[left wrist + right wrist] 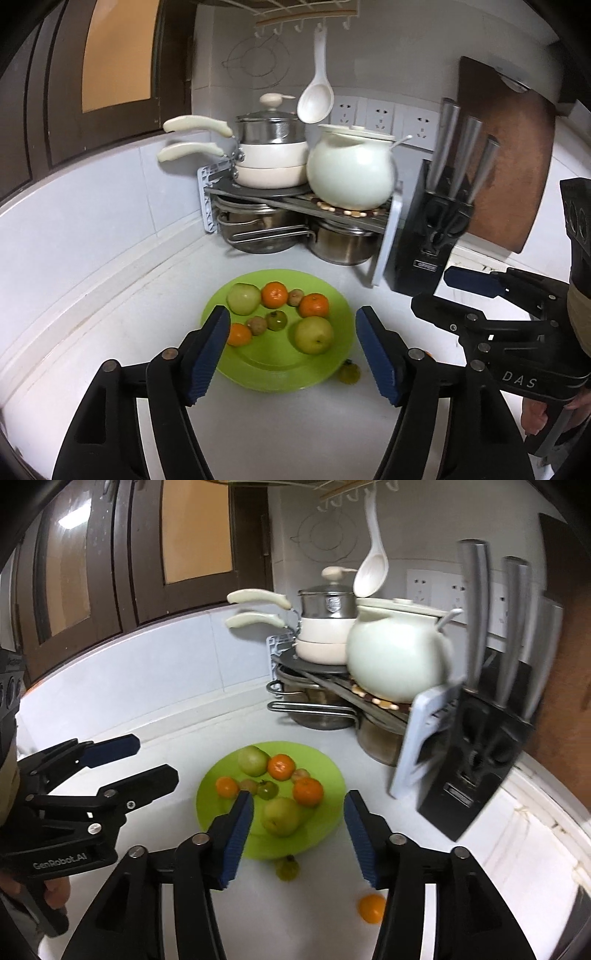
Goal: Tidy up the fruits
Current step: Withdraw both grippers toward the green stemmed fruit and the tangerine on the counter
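White worktop [295, 424] in a tiled kitchen corner carried a round lime-green plastic plate [258, 365] holding two pale green apples, three oranges and small brownish fruits. One small green fruit [349, 372] lay just off its rim, and a loose orange [371, 907] sat nearer. Both the left gripper [291, 350] and right gripper [297, 834] hovered above, angled down, fingers released, grasping nothing. Stacked pots [273, 155] and a black knife block [424, 240] stood behind.
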Demonstrator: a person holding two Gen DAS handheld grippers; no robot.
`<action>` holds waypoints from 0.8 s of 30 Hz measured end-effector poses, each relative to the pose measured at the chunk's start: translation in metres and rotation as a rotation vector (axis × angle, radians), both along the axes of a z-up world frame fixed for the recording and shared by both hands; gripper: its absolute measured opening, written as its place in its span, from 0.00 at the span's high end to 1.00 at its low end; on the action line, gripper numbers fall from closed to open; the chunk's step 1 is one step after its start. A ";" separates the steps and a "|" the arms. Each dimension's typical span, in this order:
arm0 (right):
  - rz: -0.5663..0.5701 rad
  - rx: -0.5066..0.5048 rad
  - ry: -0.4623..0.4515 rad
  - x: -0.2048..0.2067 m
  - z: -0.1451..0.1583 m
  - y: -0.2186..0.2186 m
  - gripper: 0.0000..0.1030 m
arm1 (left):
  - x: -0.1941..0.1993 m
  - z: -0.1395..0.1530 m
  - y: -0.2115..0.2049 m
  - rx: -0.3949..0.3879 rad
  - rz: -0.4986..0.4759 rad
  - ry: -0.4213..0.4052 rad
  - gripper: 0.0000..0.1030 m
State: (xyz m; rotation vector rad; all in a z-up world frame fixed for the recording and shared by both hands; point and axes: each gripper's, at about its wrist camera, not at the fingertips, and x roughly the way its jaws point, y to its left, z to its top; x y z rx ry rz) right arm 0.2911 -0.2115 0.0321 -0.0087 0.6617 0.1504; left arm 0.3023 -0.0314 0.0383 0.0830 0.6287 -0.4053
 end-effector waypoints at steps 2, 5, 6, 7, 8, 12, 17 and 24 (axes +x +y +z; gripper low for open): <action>-0.009 -0.003 0.001 -0.008 0.000 -0.005 0.46 | -0.006 -0.001 -0.004 0.001 -0.003 -0.003 0.31; -0.027 -0.007 0.003 -0.019 -0.003 -0.014 0.46 | -0.016 -0.004 -0.010 -0.006 -0.002 -0.002 0.27; -0.033 -0.008 0.005 -0.022 -0.004 -0.017 0.46 | -0.020 -0.006 -0.013 -0.005 -0.006 0.003 0.27; -0.037 -0.010 0.007 -0.025 -0.005 -0.021 0.46 | -0.022 -0.007 -0.016 -0.002 -0.009 0.008 0.27; -0.039 -0.012 0.009 -0.027 -0.006 -0.023 0.46 | -0.024 -0.010 -0.020 0.001 -0.012 0.014 0.27; -0.048 -0.016 0.033 -0.031 -0.013 -0.037 0.46 | -0.030 -0.019 -0.028 0.000 -0.016 0.045 0.27; -0.042 -0.009 0.068 -0.030 -0.027 -0.050 0.46 | -0.030 -0.036 -0.040 0.001 -0.015 0.106 0.27; -0.038 0.012 0.123 -0.027 -0.052 -0.063 0.46 | -0.024 -0.065 -0.056 0.030 -0.011 0.183 0.27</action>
